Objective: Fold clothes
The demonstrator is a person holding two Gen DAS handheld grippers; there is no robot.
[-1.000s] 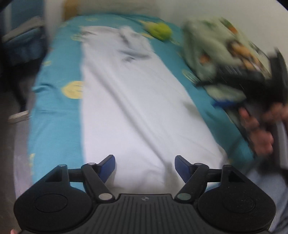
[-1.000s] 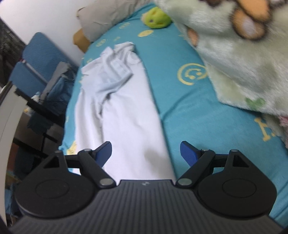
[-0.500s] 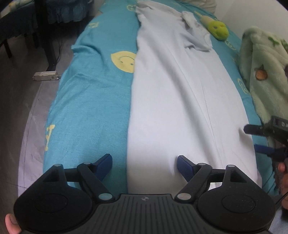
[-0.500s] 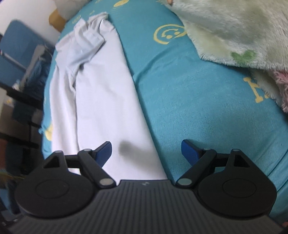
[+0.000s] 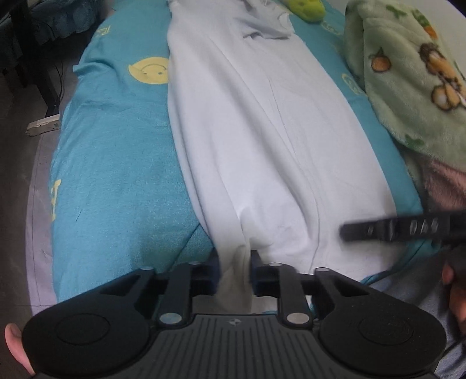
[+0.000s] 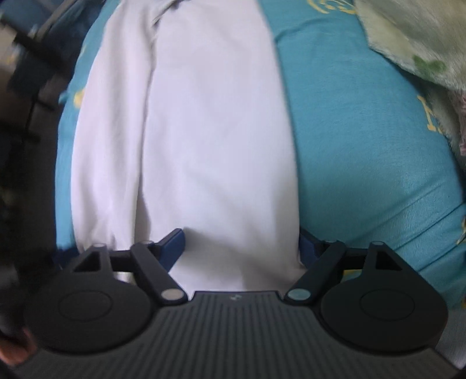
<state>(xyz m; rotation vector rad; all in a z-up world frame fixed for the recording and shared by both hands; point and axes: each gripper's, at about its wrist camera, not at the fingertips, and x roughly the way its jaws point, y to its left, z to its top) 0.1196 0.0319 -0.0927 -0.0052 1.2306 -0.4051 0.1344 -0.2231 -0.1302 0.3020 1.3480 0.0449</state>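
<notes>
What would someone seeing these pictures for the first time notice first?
The long white garment lying lengthwise down the middle of the teal bedsheet. At its near end the left gripper is shut on a bunched fold of it, while the right gripper stands open astride the hem. A green fleece blanket with cartoon prints is heaped along the right edge of the bed.

You are seeing a teal bed sheet (image 5: 122, 163) with yellow smiley prints covering the bed. A green plush blanket (image 5: 407, 73) is lying at its right side, a green toy (image 5: 305, 7) resting beyond.
</notes>
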